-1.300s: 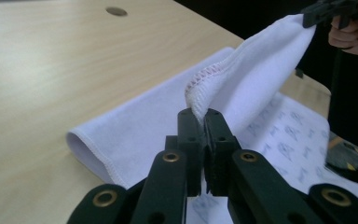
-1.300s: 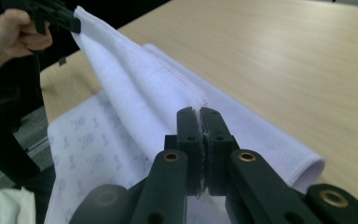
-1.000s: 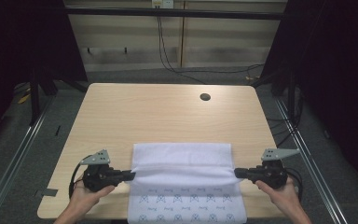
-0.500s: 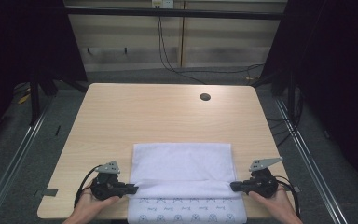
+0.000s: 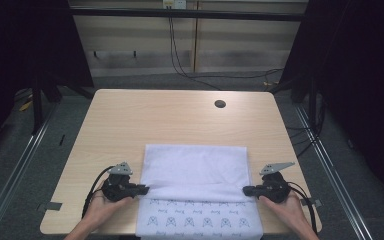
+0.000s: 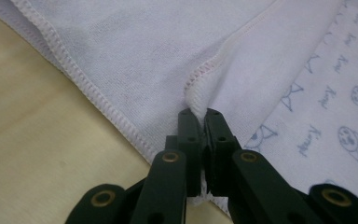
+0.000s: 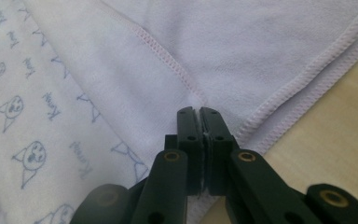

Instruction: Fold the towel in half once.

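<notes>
Both grippers [image 5: 146, 189] [image 5: 246, 190] have drawn nearer, each clamping the one towel's [image 5: 195, 172] edge.

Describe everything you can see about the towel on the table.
The towel is white terry-like cloth with stitched hems, plain on one face and printed with small blue cat faces on the other. It lies flat at the table's near edge, partly folded so a printed strip shows nearest the person. The left tool and right tool each pinch a hemmed corner of the folded layer.
</notes>
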The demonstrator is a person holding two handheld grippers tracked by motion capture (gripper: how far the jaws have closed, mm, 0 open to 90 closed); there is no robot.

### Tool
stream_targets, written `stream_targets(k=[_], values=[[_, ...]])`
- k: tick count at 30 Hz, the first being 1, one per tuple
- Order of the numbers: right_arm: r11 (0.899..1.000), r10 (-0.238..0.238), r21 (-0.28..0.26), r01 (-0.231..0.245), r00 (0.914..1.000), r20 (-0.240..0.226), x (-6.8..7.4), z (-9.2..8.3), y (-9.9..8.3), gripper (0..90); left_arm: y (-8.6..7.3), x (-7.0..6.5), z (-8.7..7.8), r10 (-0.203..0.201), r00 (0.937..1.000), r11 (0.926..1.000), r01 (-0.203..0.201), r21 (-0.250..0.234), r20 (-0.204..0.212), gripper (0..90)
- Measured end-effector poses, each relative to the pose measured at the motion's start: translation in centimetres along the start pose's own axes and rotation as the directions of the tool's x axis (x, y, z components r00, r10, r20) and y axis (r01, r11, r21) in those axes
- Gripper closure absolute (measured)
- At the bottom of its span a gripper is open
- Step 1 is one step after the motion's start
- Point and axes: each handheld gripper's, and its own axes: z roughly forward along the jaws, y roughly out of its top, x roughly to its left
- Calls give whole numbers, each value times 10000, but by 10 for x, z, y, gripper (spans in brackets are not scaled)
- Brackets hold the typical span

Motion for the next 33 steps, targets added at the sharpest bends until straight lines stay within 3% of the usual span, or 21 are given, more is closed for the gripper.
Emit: stream_targets(k=[5,7,9,11,19,21,26,30,33], values=[[9999,68,-141,-64,9996,287,-12,9,15,882,12,22,7,-214,9990,9992,201,-351,-385,869],[9999,74,-137,-68,9990,437,-17,14,23,882,19,29,10,-162,9966,9992,131,-380,-808,869],[9999,75,-118,-68,9980,625,-21,18,31,882,26,37,13,-406,9953,9986,376,-367,-874,869],[9999,109,-75,-103,9967,801,-27,24,41,882,34,46,17,-660,9912,9971,610,-460,-1148,869],[9982,516,-380,-473,9913,1213,-57,46,77,883,57,77,28,-939,9789,9944,831,-660,-1817,869],[9976,596,-436,-543,9897,1299,-63,50,84,882,63,84,29,-758,9749,9962,649,-583,-2092,868],[9935,973,-724,-874,9844,1467,-80,62,101,882,71,99,34,-882,9625,9940,685,-848,-2567,868],[9911,1167,-829,-1042,9795,1640,-89,69,113,882,75,111,38,-1183,9575,9882,877,-1255,-2630,868],[9868,1491,-905,-1340,9705,1896,-94,74,121,882,81,116,41,-1366,9520,9861,1042,-1295,-2738,868]])
